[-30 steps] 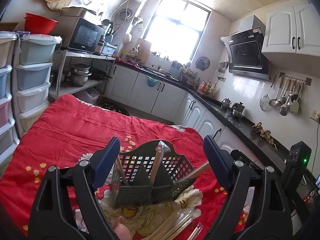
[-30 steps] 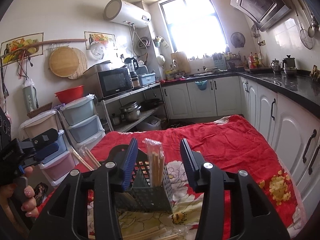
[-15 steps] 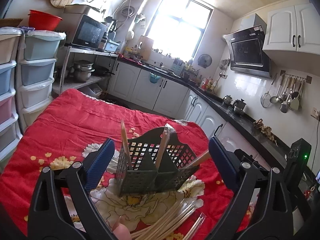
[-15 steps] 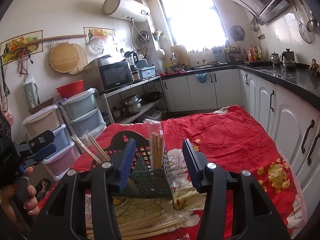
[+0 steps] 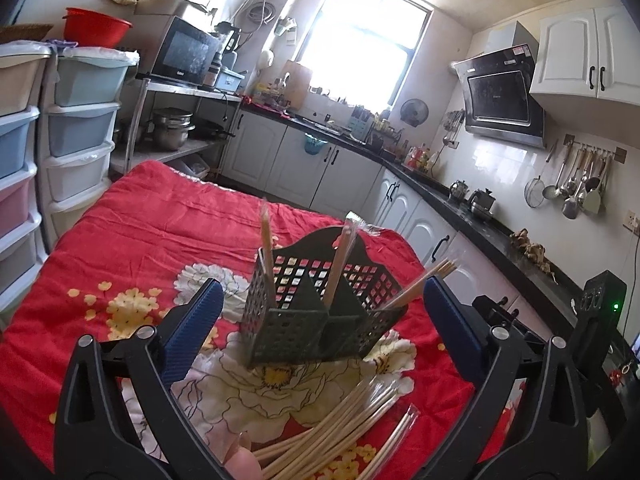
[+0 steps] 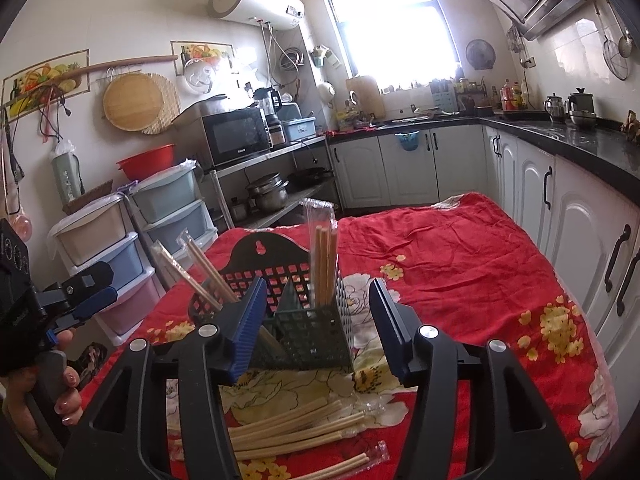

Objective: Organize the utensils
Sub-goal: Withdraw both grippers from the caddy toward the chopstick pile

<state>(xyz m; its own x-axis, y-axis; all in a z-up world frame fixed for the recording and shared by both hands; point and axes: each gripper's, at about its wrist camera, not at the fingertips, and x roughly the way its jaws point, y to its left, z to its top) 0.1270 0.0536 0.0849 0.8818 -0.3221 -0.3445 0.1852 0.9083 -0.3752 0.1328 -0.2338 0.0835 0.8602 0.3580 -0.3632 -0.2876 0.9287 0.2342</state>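
A dark green mesh caddy (image 5: pixel 320 320) stands on the red flowered cloth (image 5: pixel 140 240). Paper-wrapped chopsticks (image 5: pixel 340 260) stick up from its compartments. Loose chopsticks (image 5: pixel 340 420) lie on the cloth in front of it. My left gripper (image 5: pixel 324 332) hangs just short of the caddy, jaws opening wide, with nothing pressed between the blue pads. In the right wrist view the caddy (image 6: pixel 312 332) sits just ahead of my right gripper (image 6: pixel 318 328), whose jaws are opening and hold nothing. A bundle of chopsticks (image 6: pixel 324 264) stands upright in it. More loose chopsticks (image 6: pixel 288 432) lie below.
A hand (image 6: pixel 64 392) holds the left gripper (image 6: pixel 102 290) at the table's left edge. Stacked plastic drawers (image 5: pixel 80 120) stand to the left of the table. White cabinets under a black counter (image 6: pixel 580 152) run along its right side.
Both grippers' jaws have widened and both have drawn back and down from the caddy. The loose chopsticks on the cloth have come into view.
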